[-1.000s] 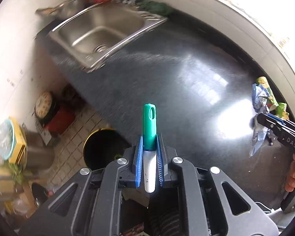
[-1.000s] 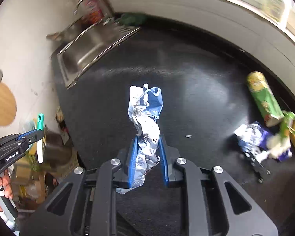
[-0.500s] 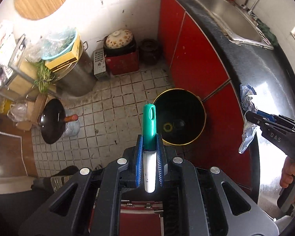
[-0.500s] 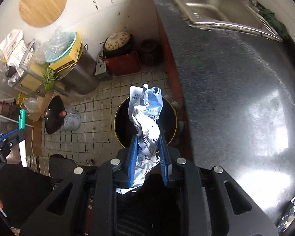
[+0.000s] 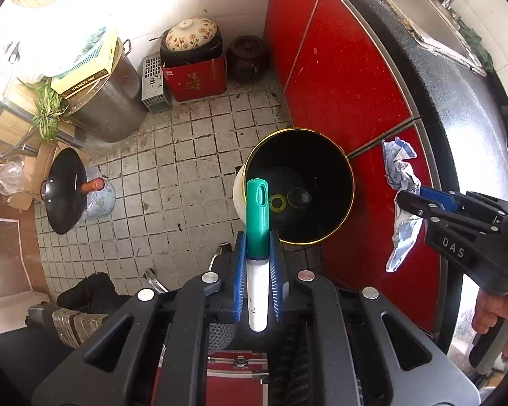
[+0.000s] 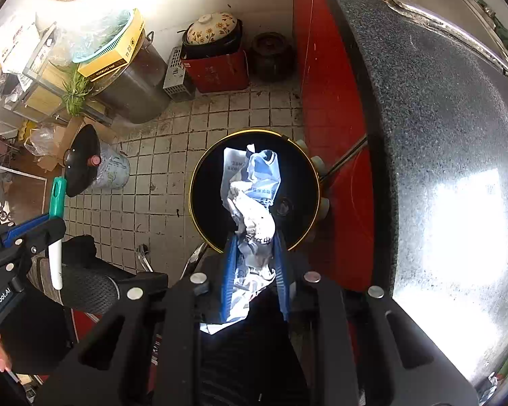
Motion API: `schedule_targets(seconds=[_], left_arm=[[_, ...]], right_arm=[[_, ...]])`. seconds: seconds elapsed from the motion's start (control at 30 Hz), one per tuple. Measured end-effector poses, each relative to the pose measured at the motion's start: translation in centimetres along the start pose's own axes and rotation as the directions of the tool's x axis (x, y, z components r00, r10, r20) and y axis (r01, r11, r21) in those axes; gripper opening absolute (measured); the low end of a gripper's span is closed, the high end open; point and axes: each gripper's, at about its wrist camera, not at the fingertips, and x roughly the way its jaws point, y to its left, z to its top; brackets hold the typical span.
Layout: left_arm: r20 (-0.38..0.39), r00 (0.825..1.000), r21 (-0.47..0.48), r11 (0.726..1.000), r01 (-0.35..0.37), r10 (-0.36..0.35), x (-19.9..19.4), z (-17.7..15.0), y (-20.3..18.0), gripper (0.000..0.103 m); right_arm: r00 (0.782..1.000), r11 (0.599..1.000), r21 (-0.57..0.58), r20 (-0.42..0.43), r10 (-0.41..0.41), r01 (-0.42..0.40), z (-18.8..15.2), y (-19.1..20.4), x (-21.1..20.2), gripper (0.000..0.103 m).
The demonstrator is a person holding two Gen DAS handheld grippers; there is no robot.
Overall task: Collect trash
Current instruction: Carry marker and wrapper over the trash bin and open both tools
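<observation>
My left gripper (image 5: 258,247) is shut on a white marker with a green cap (image 5: 258,216), held above the tiled floor at the near-left rim of a black, gold-rimmed trash bin (image 5: 335,203). My right gripper (image 6: 254,253) is shut on a crumpled blue-and-white wrapper (image 6: 250,196), held directly over the bin's opening (image 6: 206,176). Small items lie at the bin's bottom. The right gripper with the wrapper (image 5: 401,182) also shows at the right of the left wrist view, and the left gripper with the marker (image 6: 56,223) at the left of the right wrist view.
The bin stands against red cabinet doors (image 5: 338,67) under a dark speckled counter (image 6: 440,135) with a steel sink (image 6: 440,6). On the floor are a steel pot (image 5: 108,108), a red box with a clay pot (image 5: 193,67), a black wok (image 5: 64,189) and the person's shoes (image 5: 71,318).
Both grippers have swung from over the counter down and left to the floor bin. Over the last half second they have closed in on it, the wrapper now centred above its opening.
</observation>
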Motion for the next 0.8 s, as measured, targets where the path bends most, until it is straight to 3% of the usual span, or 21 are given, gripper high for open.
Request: schedule_targets(seconds=[0.47, 0.8], left_arm=[[-0.013, 1.0, 0.048, 0.999, 0.015, -0.015, 1.0, 1.8, -2.1, 0.013], [-0.016, 0.998, 0.064, 0.996, 0.063, -0.062, 1.4, 3.2, -3.0, 0.013]], right_arm=[[1.0, 1.0, 0.005, -0.008, 0.018, -0.018, 0.8, -0.9, 0.2, 0.022], [0.999, 0.999, -0.023, 0.021, 0.047, -0.047, 1.3, -1.1, -1.2, 0.023]])
